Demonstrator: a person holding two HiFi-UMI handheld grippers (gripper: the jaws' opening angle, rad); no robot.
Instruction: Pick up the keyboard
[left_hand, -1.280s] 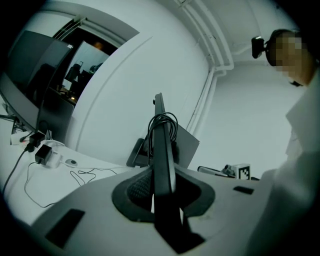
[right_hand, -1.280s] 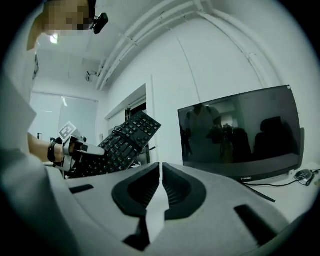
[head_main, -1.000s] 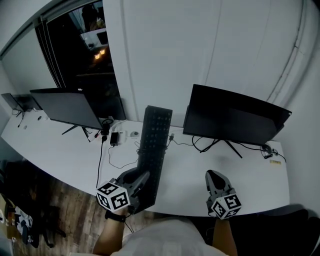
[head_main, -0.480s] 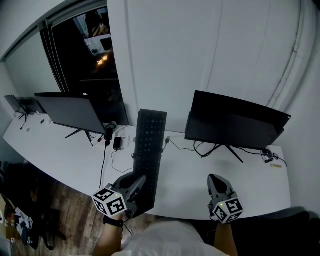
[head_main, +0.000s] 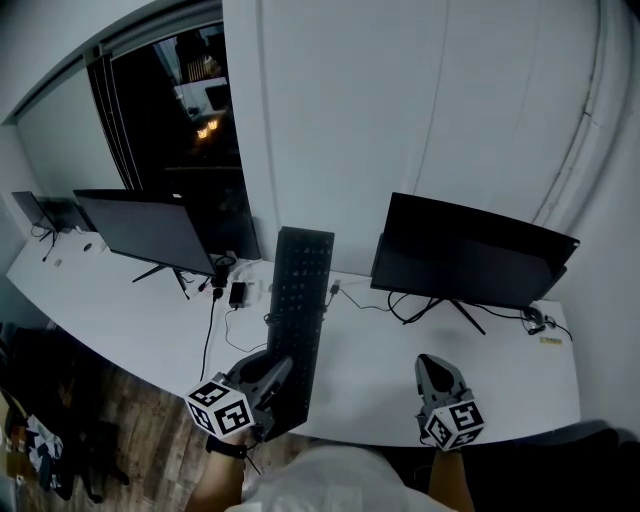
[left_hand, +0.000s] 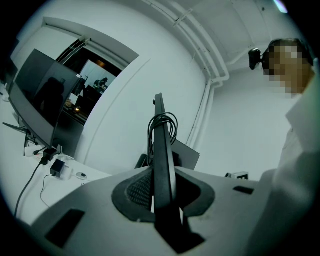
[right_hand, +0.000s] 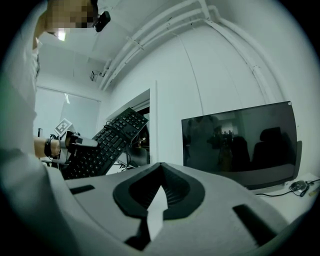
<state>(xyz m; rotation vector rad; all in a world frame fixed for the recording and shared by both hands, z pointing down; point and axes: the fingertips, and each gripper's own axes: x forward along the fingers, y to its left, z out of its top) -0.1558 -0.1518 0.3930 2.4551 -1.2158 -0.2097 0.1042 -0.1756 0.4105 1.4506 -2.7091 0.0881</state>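
The black keyboard is held lengthwise off the white desk, its far end pointing toward the wall. My left gripper is shut on its near end. In the left gripper view the keyboard stands edge-on between the pads, and a coiled cable shows at its far end. My right gripper hovers over the desk's front right, shut with nothing in it. From the right gripper view the keyboard slants up at the left, and that gripper's jaws meet.
Two dark monitors stand at the back of the desk. Cables and a power adapter lie between them. A dark window is at the back left. Wooden floor lies below the desk's front edge.
The left gripper has lifted the keyboard a little. The right gripper has kept its place.
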